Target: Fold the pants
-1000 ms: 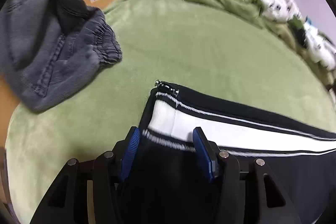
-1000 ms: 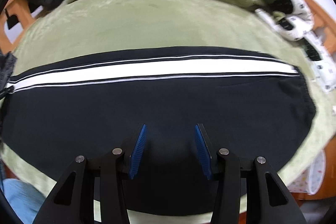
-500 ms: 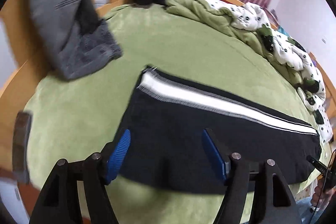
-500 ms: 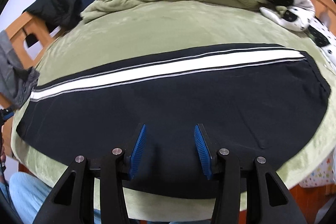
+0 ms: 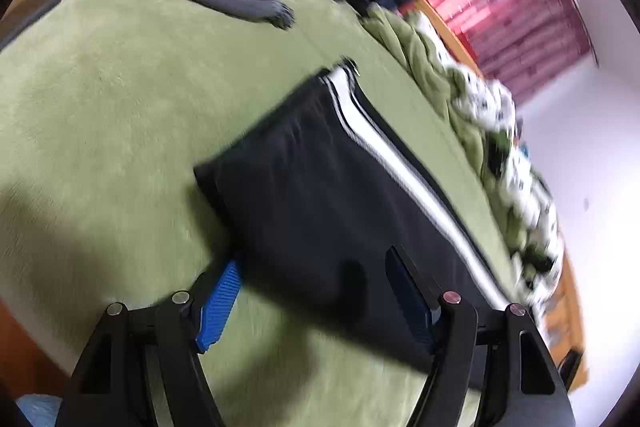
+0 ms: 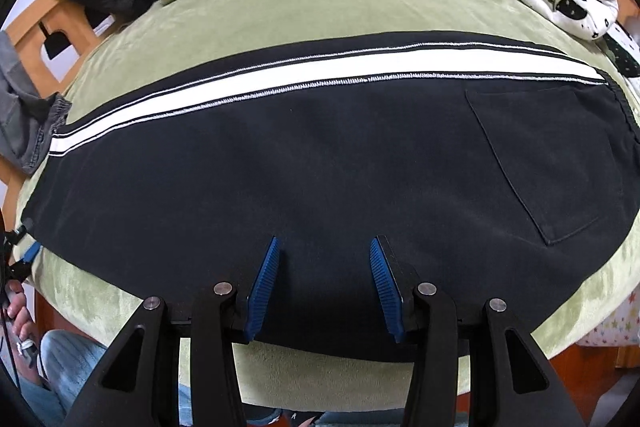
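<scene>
On the green blanket [image 6: 320, 7], black pants [image 6: 320, 155] lay flat; both the left gripper [image 5: 316, 303] and right gripper [image 6: 324, 287] were spread, empty; a single-layer pinch risked a skewed fold.

Left gripper [image 5: 316, 297]: black angular frame with triangular cutouts, silver round screws at the pivots, blue ribbed pads [image 5: 218, 307] on the fingers. Right gripper [image 6: 324, 285]: same build, same blue ribbed pads [image 6: 264, 285]. Person: bare-skinned hand [image 6: 16, 311], light blue jeans [image 6: 60, 359].
</scene>
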The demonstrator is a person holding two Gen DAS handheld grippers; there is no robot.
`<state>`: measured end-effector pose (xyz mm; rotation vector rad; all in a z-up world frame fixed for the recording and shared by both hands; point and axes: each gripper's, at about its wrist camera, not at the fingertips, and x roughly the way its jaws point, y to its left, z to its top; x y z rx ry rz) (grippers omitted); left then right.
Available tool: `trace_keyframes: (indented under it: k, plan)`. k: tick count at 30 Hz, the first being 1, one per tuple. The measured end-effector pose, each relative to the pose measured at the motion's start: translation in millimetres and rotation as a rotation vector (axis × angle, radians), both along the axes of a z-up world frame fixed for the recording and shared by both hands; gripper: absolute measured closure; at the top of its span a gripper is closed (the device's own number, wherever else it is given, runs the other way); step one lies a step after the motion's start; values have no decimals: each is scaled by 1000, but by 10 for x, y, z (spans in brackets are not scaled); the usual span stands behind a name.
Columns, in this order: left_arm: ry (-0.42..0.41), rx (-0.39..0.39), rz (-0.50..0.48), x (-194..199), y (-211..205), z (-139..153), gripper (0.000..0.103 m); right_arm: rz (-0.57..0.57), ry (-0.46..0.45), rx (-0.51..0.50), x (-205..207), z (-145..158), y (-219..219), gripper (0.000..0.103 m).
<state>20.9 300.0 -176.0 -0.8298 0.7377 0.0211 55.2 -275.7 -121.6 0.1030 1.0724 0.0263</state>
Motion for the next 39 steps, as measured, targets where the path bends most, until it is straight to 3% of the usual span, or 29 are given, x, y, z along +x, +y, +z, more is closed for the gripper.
trace_keyframes:
  k: [5,7,9,12,14,16,19,23,26,28,33,35,37,38,39]
  plan:
    - [12,-32,48,260,57,4,37,-23,12,-16,-18,-32,75,56]
    - [40,1,70,326,78,24,74,-35,20,-6,-22,-50,95,56]
    - [21,10,47,333,120,89,90,-45,27,0,-47,-53,117,56]
    - [-5,83,37,294,56,338,91,-36,18,-10,-141,28,150,56]
    - [-12,221,24,304,-147,582,92,-19,-8,-51,-239,143,149,56]
    - [-79,338,-22,320,-481,879,93,-10,-35,-86,-321,257,139,56]
    - [-198,376,-142,351,-1068,1267,93,-1,-98,-89,-455,428,29,56]
    - [-243,445,-342,456,-2168,1523,93,6,-191,-75,-662,536,-202,54]
    - [-220,467,-494,491,-2937,1446,93,-31,-238,-83,-761,458,-442,54]
    - [-181,484,-595,487,-3488,1242,93,-65,-239,-26,-804,343,-670,54]
    - [-15,455,-778,399,-4308,619,92,-206,-203,165,-934,154,-1277,54]
    - [50,536,-780,346,-4485,457,92,-254,-234,198,-977,172,-1437,54]
    - [35,560,-780,262,-4485,495,81,-261,-247,189,-999,193,-1502,54]
    - [34,535,-795,237,-4438,555,74,-253,-250,185,-1007,201,-1494,54]
    - [38,484,-812,216,-4351,626,56,-241,-253,186,-1006,208,-1463,54]
